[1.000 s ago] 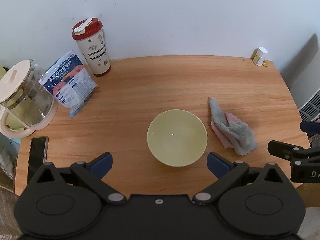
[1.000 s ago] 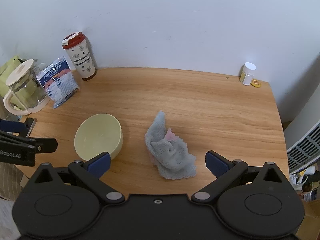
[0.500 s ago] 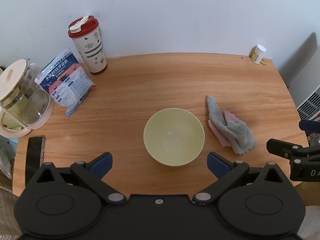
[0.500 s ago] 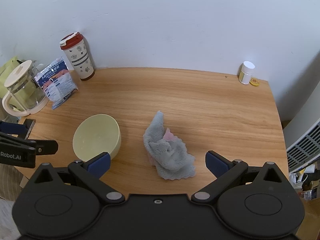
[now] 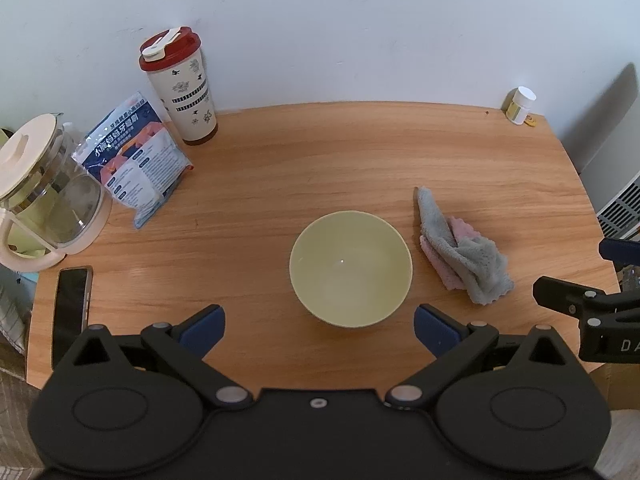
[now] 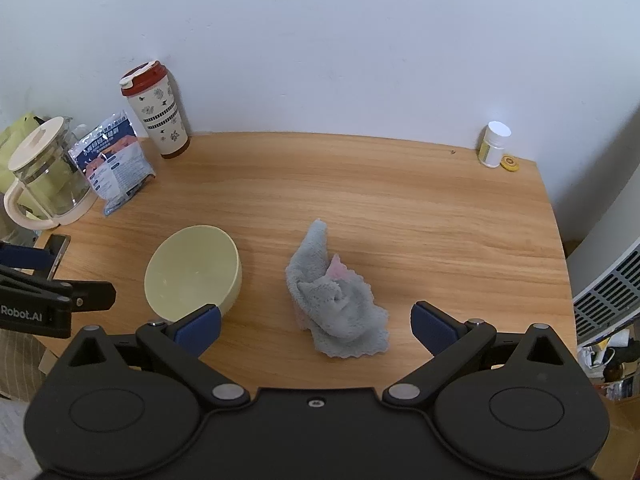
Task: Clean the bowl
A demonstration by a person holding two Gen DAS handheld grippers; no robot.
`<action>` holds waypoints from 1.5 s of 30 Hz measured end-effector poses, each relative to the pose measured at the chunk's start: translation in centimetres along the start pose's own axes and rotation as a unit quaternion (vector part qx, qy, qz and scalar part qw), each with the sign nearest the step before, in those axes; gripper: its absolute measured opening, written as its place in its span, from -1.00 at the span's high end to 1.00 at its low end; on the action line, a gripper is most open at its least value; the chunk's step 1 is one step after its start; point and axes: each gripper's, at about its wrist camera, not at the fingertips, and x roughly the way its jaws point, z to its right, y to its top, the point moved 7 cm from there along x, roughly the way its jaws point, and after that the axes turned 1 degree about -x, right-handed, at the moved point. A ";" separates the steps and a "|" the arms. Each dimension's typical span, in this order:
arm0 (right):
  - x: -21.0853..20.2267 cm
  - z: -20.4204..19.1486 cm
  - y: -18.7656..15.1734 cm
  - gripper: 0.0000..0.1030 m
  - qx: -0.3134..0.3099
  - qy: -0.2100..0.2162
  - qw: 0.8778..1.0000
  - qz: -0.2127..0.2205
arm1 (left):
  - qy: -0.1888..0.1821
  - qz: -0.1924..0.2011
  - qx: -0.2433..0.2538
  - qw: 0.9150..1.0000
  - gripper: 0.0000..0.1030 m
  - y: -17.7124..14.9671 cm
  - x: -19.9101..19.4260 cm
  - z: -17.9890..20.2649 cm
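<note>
Pale yellow bowl (image 5: pixel 351 268) upright mid wooden surface (image 5: pixel 320 152), crumpled grey-pink cloth (image 5: pixel 464 254) just right of the bowl, left tongs (image 5: pixel 319 326) wide above bowl's near side, right tongs (image 6: pixel 316 322) wide over the cloth, both holding nothing

A lived-in home corner: a wooden table (image 5: pixel 320 152) pushed against a plain white wall (image 5: pixel 320 20), with a kettle (image 5: pixel 44 196), travel mug (image 5: pixel 180 88), phone (image 5: pixel 72 312) and pill bottle (image 5: pixel 520 105) on it.
</note>
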 end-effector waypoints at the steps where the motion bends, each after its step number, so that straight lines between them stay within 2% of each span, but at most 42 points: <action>1: 0.0 -0.1 0.0 -0.99 0.000 0.000 1.000 -0.001 | 0.000 0.000 -0.001 1.000 -0.99 0.0 0.0 -0.1; 12: 0.0 -0.4 0.0 -0.99 -0.006 -0.004 1.000 0.000 | -0.003 -0.006 -0.007 1.000 -0.99 -0.2 0.1 -0.8; 39: -0.4 0.8 -0.3 -0.99 0.006 -0.002 1.000 -0.002 | 0.006 -0.003 0.008 1.000 -0.99 -0.2 0.0 0.6; 45: -0.8 0.4 -0.3 -0.99 -0.017 0.040 0.999 0.006 | 0.008 -0.004 0.012 1.000 -0.99 -0.3 -0.1 1.4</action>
